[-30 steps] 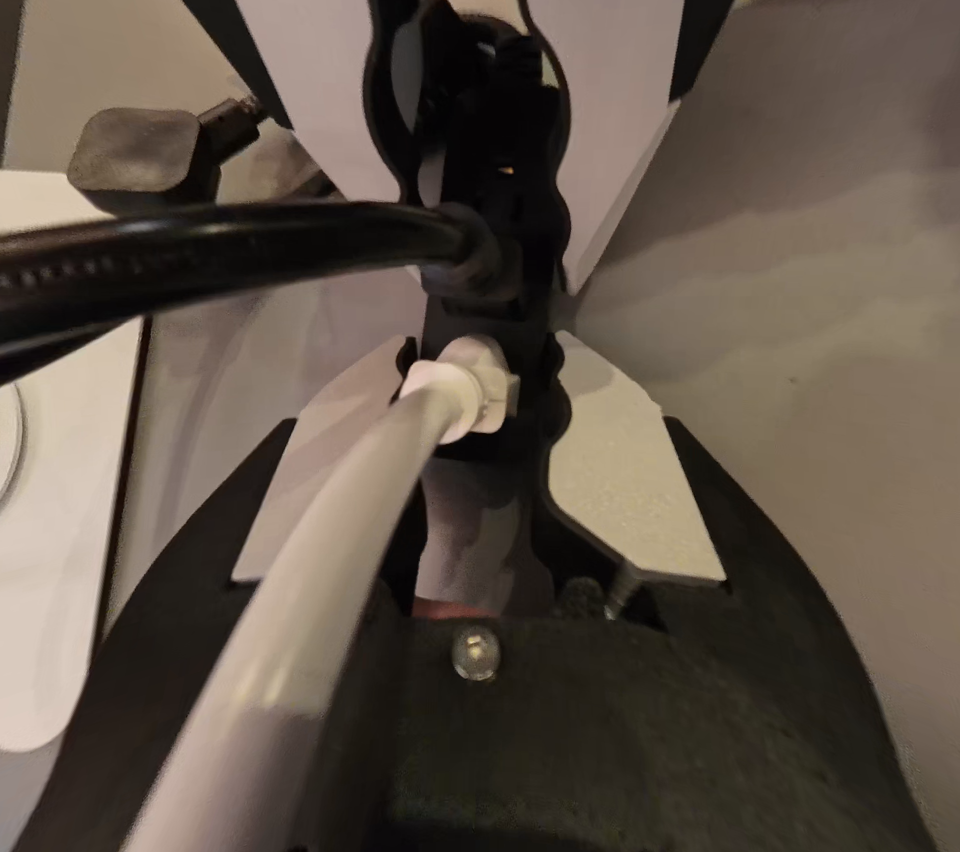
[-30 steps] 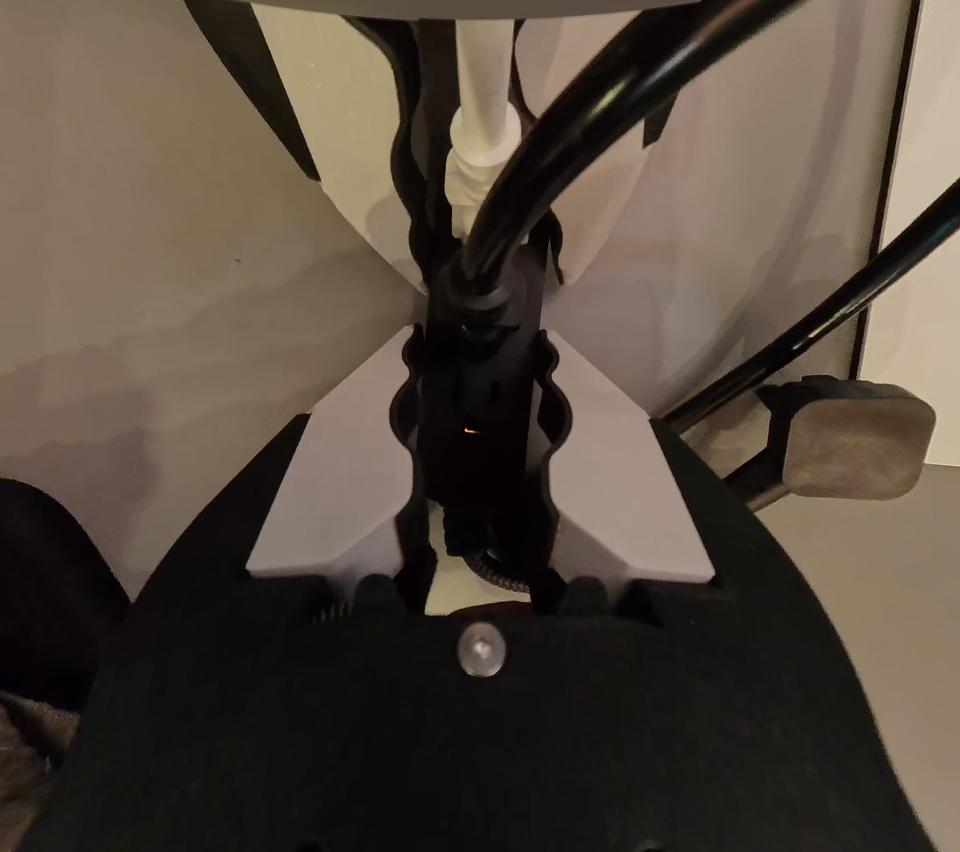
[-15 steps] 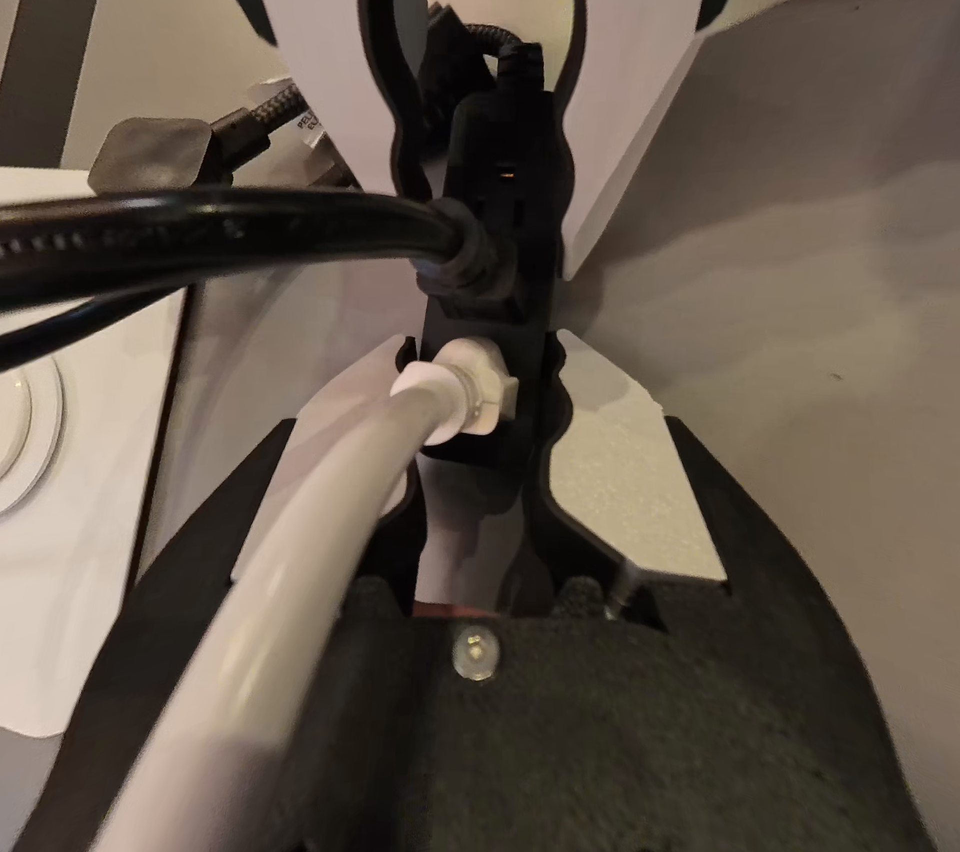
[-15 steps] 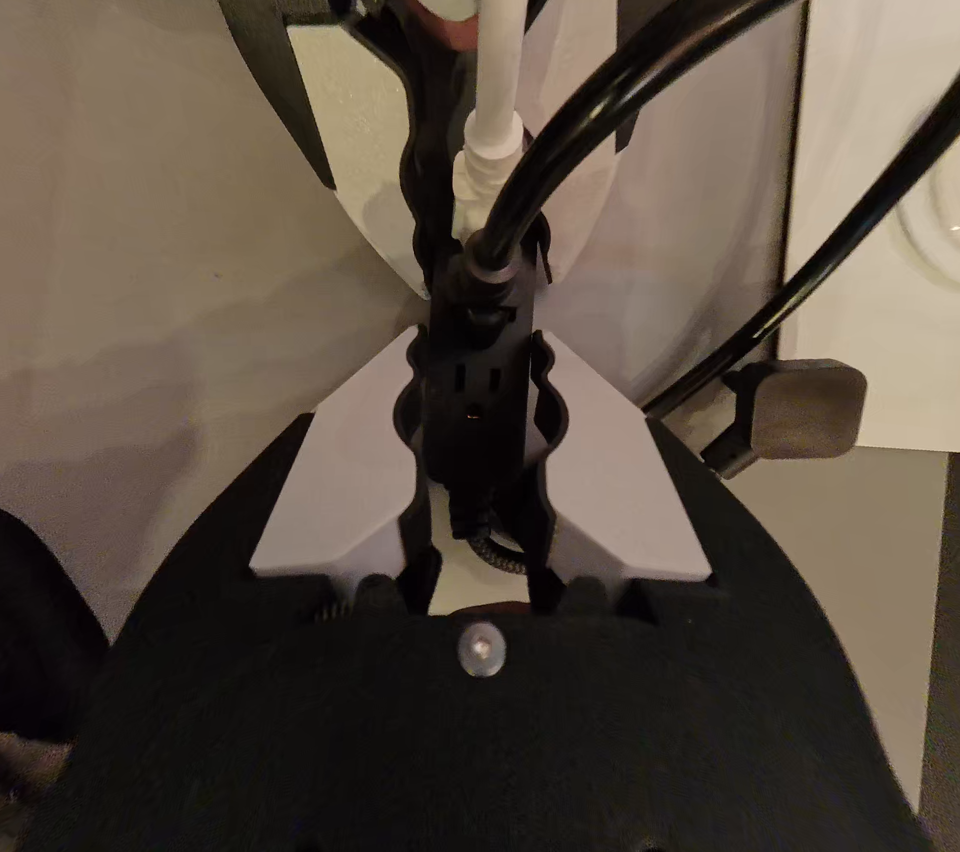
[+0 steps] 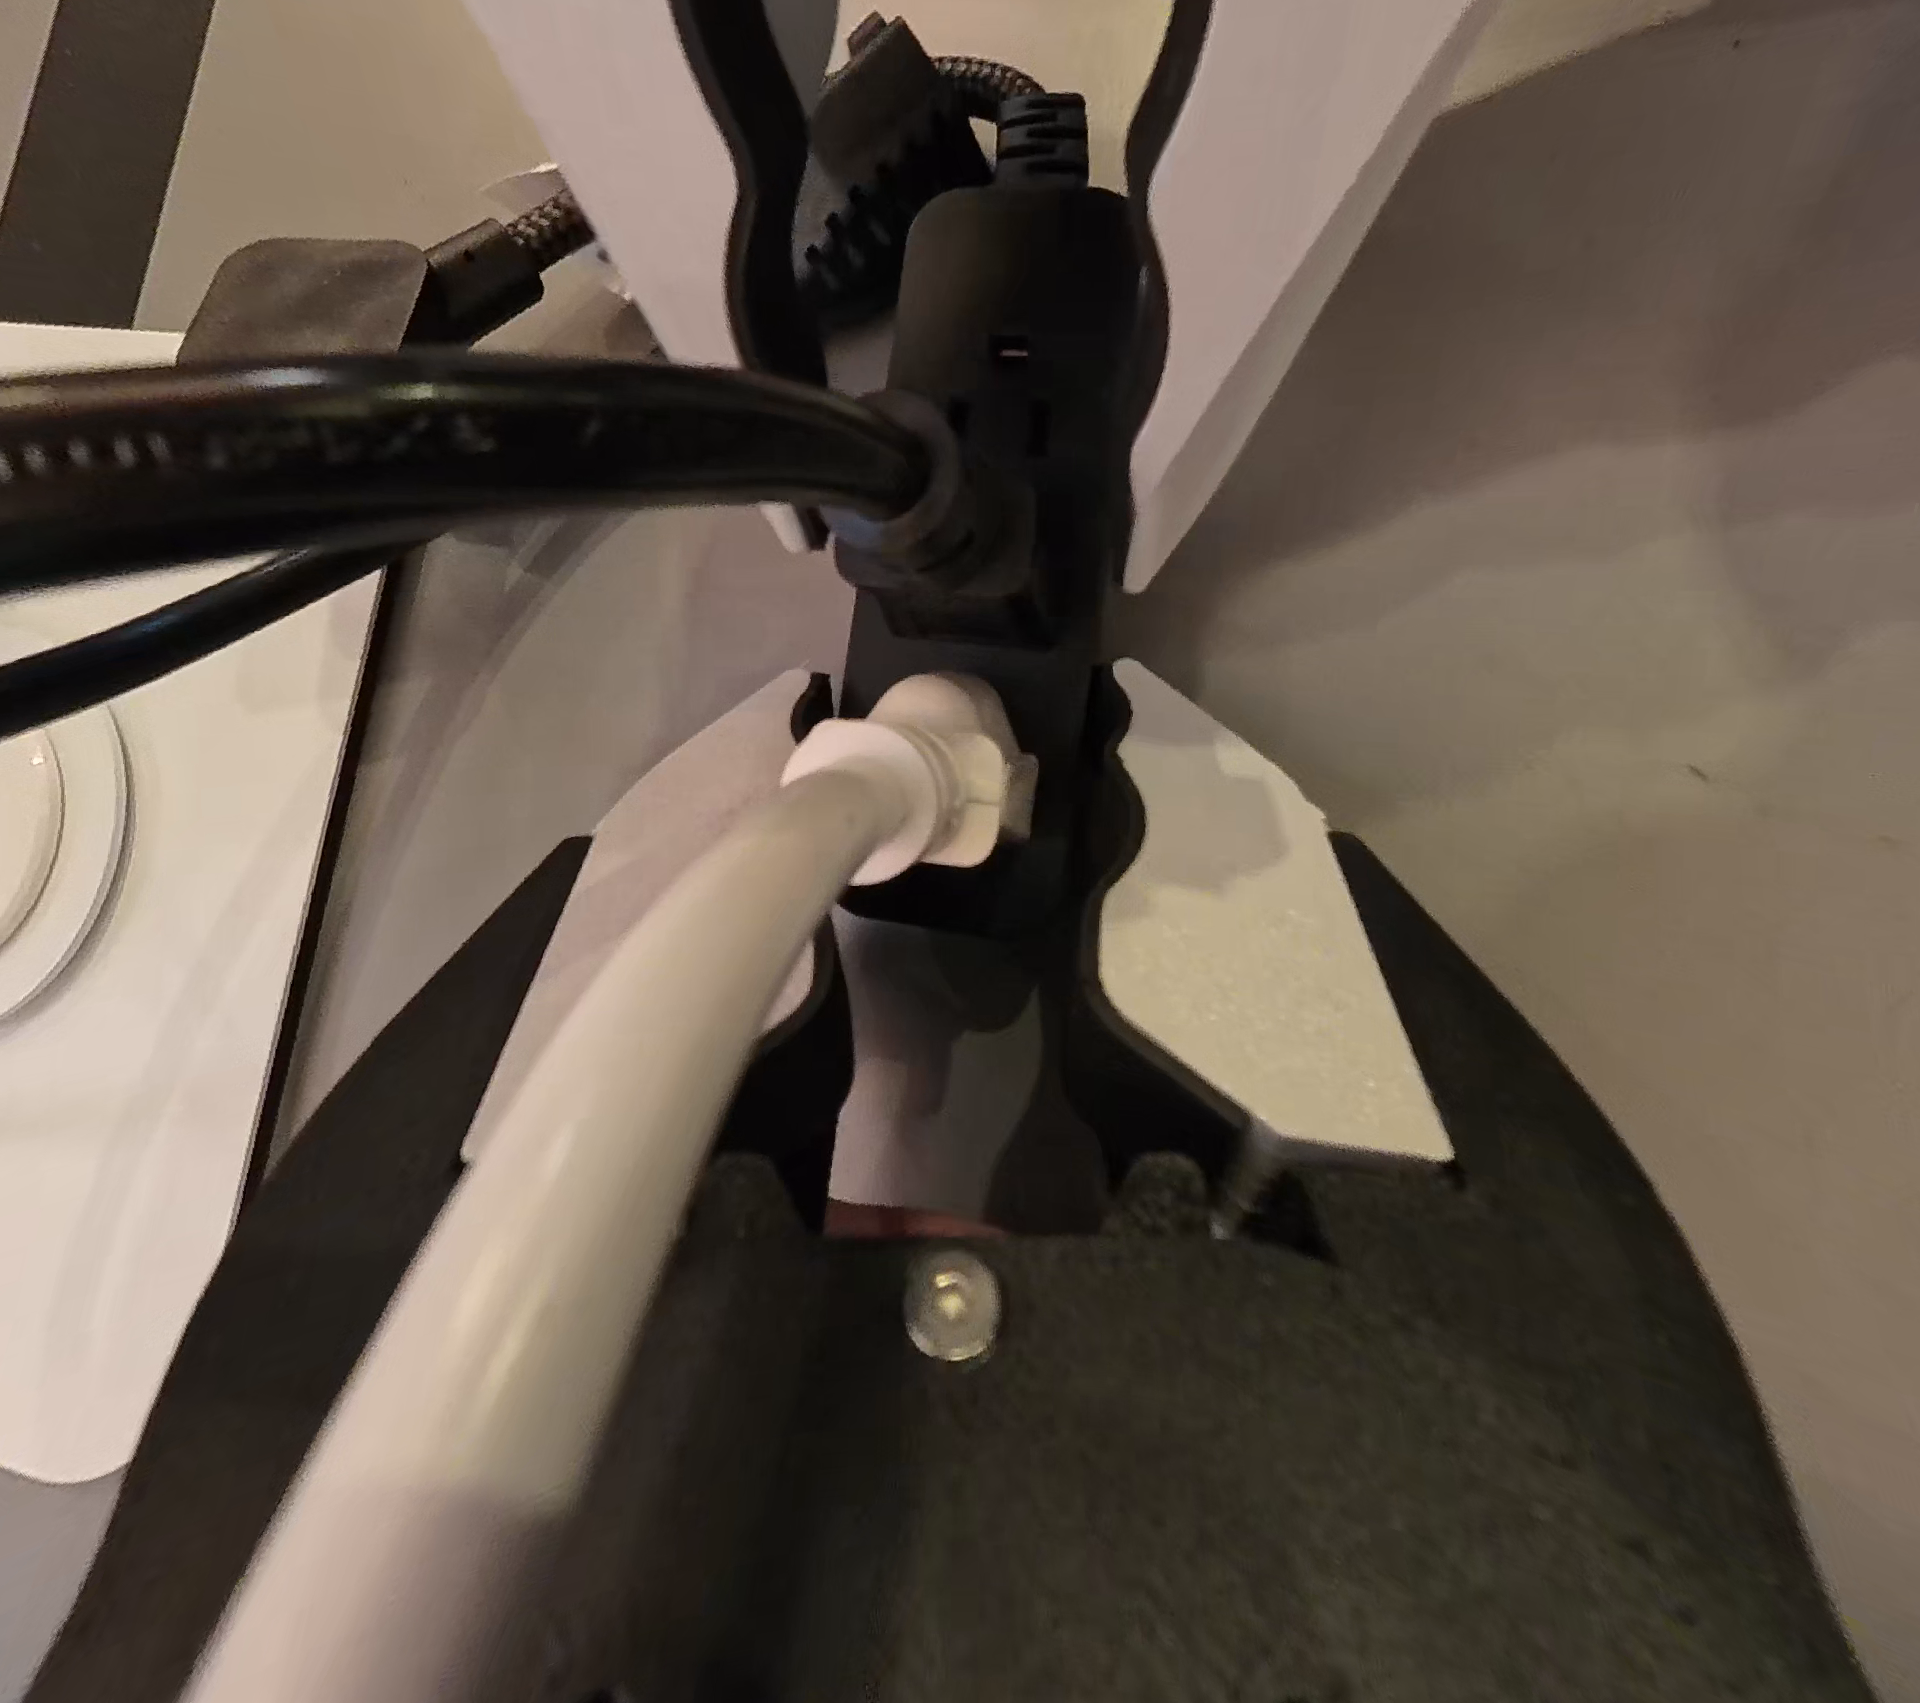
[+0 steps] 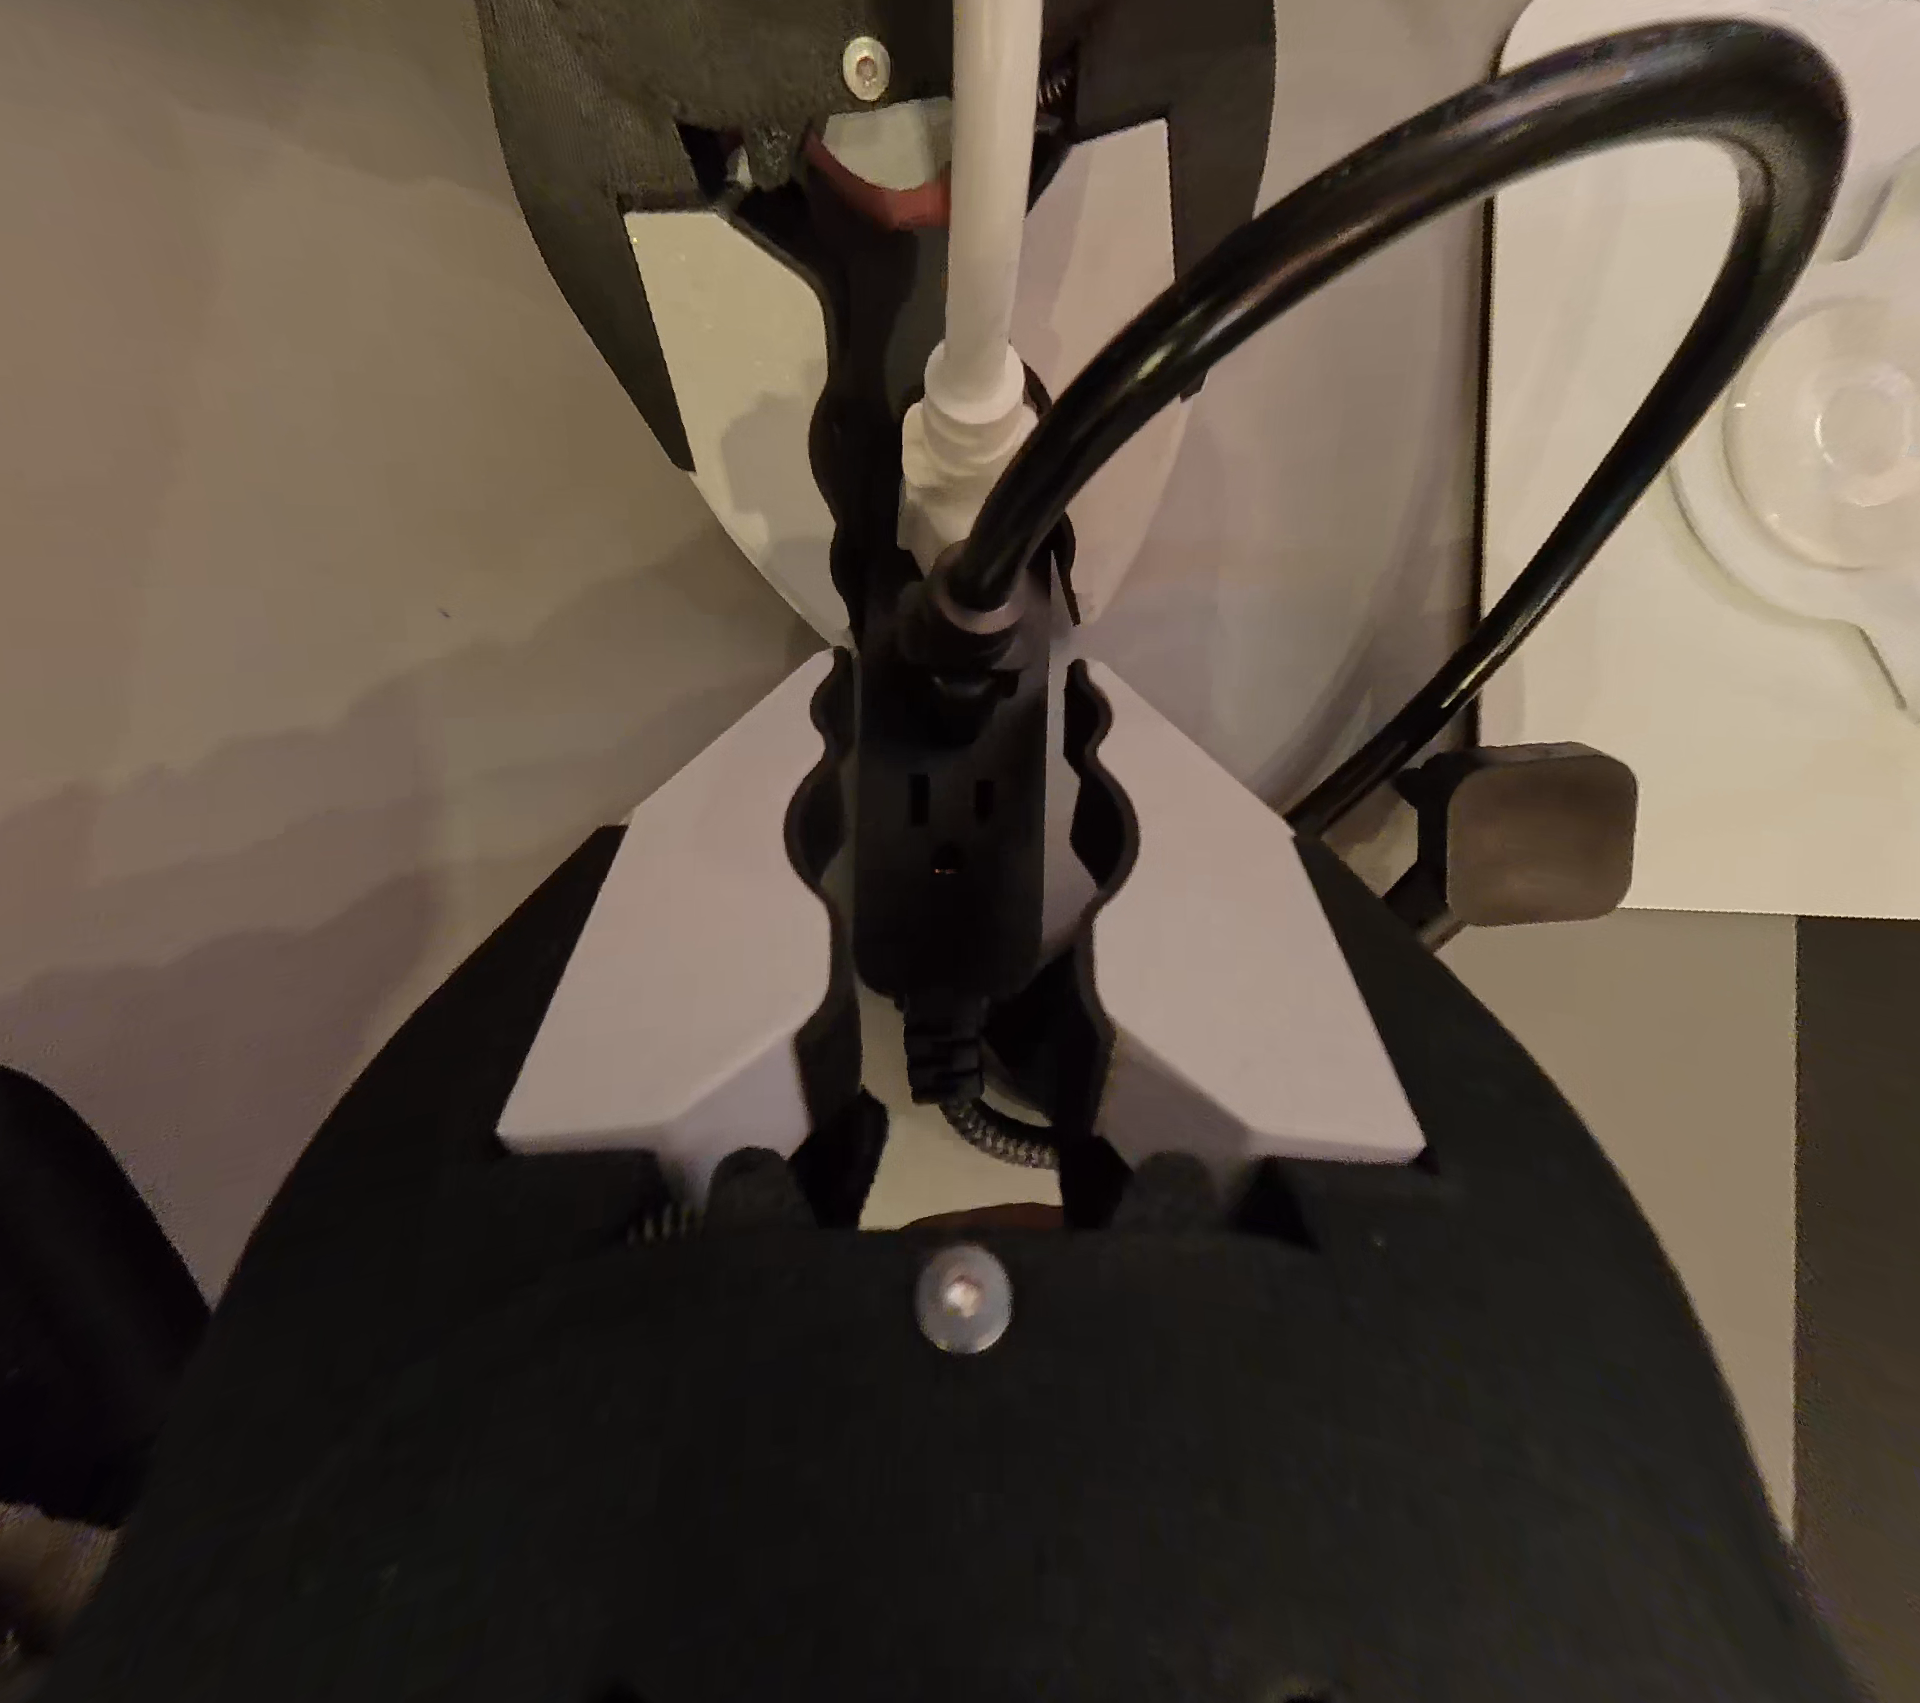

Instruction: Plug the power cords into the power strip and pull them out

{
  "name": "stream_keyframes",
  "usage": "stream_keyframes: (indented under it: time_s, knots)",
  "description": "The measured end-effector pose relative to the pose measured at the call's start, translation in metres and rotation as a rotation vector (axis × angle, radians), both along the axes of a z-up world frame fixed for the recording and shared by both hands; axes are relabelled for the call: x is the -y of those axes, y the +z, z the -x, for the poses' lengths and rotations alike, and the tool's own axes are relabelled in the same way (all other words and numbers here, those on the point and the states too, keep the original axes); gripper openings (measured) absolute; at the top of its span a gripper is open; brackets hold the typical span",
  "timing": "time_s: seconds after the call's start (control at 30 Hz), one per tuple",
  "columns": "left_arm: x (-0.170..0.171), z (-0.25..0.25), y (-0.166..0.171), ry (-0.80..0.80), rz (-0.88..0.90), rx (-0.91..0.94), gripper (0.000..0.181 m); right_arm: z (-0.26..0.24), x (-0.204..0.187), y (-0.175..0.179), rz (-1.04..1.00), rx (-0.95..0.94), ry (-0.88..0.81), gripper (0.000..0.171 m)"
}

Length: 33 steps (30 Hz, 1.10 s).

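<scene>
White cord [image 5: 582, 1134] blurred near lens; black cord [image 5: 312, 458] cut off left.

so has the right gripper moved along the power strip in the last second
Yes. In the left wrist view the power strip sits where it did, while the right gripper has backed away along it, uncovering its far end and braided cord.

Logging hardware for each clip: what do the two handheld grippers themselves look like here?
Both look the same. The left gripper and right gripper each have a matte black, rough-textured body with a silver screw at its centre, two pale grey wedge-shaped fingers lined with wavy black pads, and a small spring at the finger base. No sleeves or hands are visible.
</scene>
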<state>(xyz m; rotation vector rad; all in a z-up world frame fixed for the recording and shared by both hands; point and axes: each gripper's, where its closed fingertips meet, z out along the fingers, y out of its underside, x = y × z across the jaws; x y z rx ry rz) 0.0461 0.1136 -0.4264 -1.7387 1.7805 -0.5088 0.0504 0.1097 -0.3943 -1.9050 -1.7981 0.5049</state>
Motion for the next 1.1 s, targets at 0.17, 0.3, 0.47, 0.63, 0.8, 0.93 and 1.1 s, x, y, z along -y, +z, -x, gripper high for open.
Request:
stream_keyframes:
  time_s: [0.17,0.3,0.47,0.63,0.8,0.93,1.1]
  knots:
    - [-0.001,-0.001,0.0,0.003,-0.003,0.005,0.046,0.012,-0.003,-0.001,0.001,-0.026,-0.004,0.024]
    - [-0.001,-0.001,0.0,0.001,-0.009,0.01,0.046,0.013,-0.003,-0.002,0.015,-0.062,0.005,0.023]
    - [0.002,0.007,-0.001,-0.004,0.028,-0.012,0.068,0.013,-0.002,-0.001,0.012,-0.069,0.013,0.022]
    - [0.001,0.013,-0.001,-0.007,0.039,-0.011,0.078,0.011,-0.001,0.0,0.017,-0.073,0.016,0.023]
    - [0.007,0.016,0.0,-0.027,0.068,-0.027,0.07,0.01,-0.001,0.0,0.013,-0.068,0.018,0.023]
    - [-0.001,0.023,0.005,0.024,0.031,-0.069,0.072,0.007,-0.001,0.0,0.019,-0.067,0.016,0.023]
    - [-0.021,0.027,0.005,0.103,-0.013,-0.058,0.079,0.008,-0.002,0.002,0.027,-0.084,0.004,0.023]
